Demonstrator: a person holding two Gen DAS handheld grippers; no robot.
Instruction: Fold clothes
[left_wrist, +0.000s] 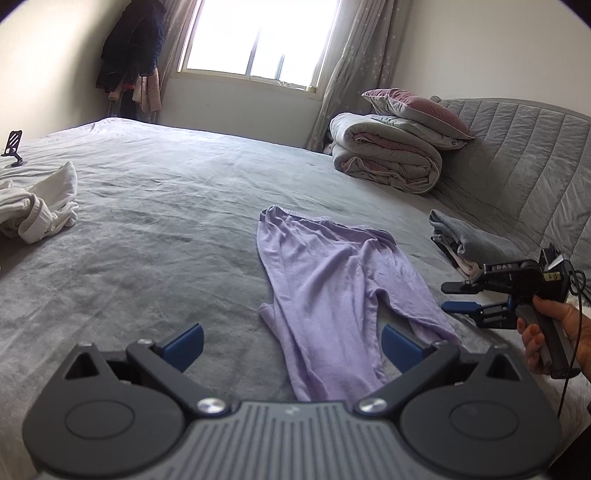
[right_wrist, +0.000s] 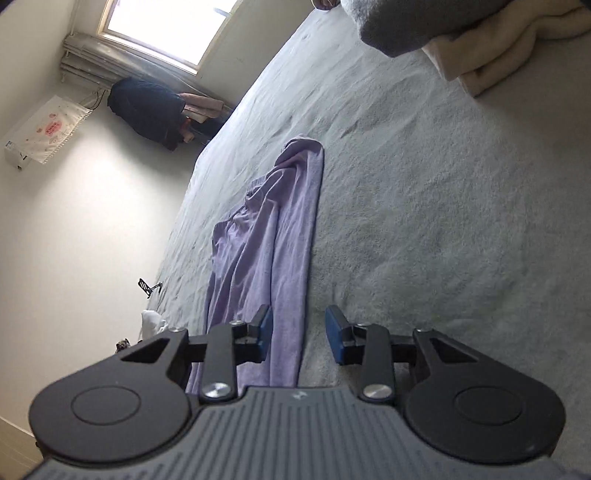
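Lying spread on the grey bed (left_wrist: 155, 206), the lilac trousers (left_wrist: 332, 295) had their waistband toward the window and their legs toward both grippers. The left gripper (left_wrist: 291, 345) hovered with jaws wide apart above the nearer leg, gripping nothing. The right gripper (right_wrist: 299, 334), held in a hand (left_wrist: 550, 332), was also parted and empty beside the other leg. Folded clothes (left_wrist: 465, 243) sat near the headboard; a white garment (left_wrist: 40, 206) lay well apart.
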